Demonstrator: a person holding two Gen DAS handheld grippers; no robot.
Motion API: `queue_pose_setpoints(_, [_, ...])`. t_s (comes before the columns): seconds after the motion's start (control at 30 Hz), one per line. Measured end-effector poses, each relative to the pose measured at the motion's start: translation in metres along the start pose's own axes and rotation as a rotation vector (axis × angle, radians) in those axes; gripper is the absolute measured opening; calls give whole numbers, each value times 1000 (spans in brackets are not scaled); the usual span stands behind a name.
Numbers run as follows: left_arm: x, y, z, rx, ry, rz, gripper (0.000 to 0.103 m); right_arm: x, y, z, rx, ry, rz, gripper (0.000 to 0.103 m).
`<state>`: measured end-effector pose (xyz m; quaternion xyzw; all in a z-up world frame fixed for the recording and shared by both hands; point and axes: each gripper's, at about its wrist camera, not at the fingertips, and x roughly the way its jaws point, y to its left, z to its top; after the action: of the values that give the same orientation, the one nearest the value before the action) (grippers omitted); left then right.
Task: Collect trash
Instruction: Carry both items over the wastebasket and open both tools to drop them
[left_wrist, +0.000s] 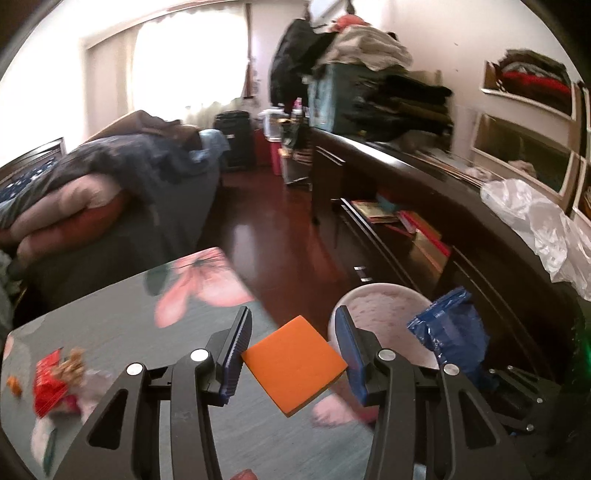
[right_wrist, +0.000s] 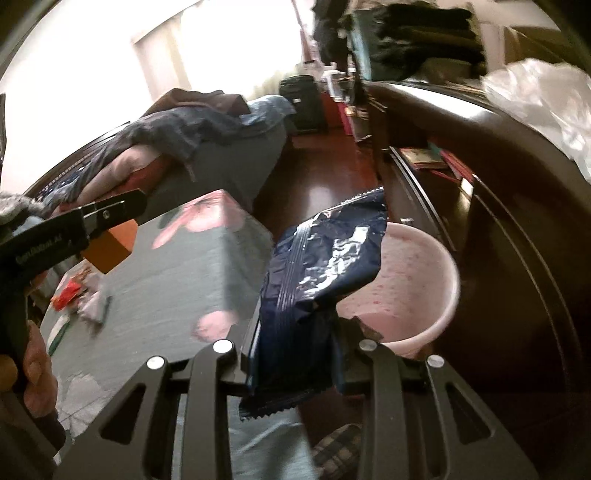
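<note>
Trash is in both of your tools at this moment. Your left gripper (left_wrist: 293, 354) is clenched on a flat orange square pad (left_wrist: 293, 369), pinched by two opposite edges and tilted so one corner points down. Your right gripper (right_wrist: 295, 354) grasps a crumpled dark blue foil wrapper (right_wrist: 317, 280), which sticks up and forward out of the jaws and flops over the near rim of the pale pink round plastic bin (right_wrist: 424, 280).

The bin stands on the dark red wooden floor (left_wrist: 280, 236), just beside the corner of the grey table with pink flower print (left_wrist: 147, 332) and close to the long dark wooden cabinet (left_wrist: 424, 177). In the left wrist view the pad hangs over the table edge, short of the bin's mouth, with the bin (left_wrist: 380, 299) behind your right-hand finger.

Carry each piece well over the open mouth before you let go. The wrapper is light and springy, so I judge it may cling to a pad or slide off the rim; lower it inside first. Bring the pad across so its low corner points into the bin, and keep the two tools from knocking together over the small opening. A red snack packet (left_wrist: 51, 384) and other scraps lie on the table for afterwards.
</note>
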<state>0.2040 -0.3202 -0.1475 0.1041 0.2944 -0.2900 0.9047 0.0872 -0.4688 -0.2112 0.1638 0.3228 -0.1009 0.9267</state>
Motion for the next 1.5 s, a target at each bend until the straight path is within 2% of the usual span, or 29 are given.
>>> queue_pose_setpoints(0.27, [49, -43, 16, 51, 31, -86, 47, 17, -46, 4, 68, -2, -52, 30])
queue_pose_setpoints(0.6, [114, -78, 25, 73, 117, -131, 47, 52, -78, 8, 107, 11, -62, 31])
queue_pose_setpoints(0.7, [131, -85, 27, 78, 143, -143, 58, 65, -87, 9, 123, 20, -51, 32])
queue_pose_setpoints(0.73, [135, -86, 28, 80, 148, -143, 70, 69, -90, 9, 128, 21, -49, 33])
queue_pose_setpoints(0.77, [139, -88, 28, 81, 145, -136, 75, 76, -93, 10, 132, 24, -48, 33])
queue_pose_setpoints(0.87, [144, -87, 31, 79, 135, -124, 79, 89, -101, 10, 140, 27, -57, 49])
queue_pose_setpoints(0.93, [145, -84, 34, 65, 131, -119, 81, 98, -107, 9, 155, 34, -55, 61])
queue_pose_setpoints(1.03, [141, -74, 37, 32, 120, -120, 84, 104, -112, 7, 165, 44, -55, 66])
queue_pose_setpoints(1.13, [131, -62, 38, 5, 106, -106, 86, 103, -112, 5, 174, 39, -60, 70])
queue_pose_setpoints(1.33, [99, -41, 35, -32, 80, -100, 87, 92, -100, 6, 170, 40, -54, 71])
queue_pose_setpoints(1.5, [64, -22, 26, -44, 47, -49, 91, 70, -76, 12, 133, 28, -43, 77])
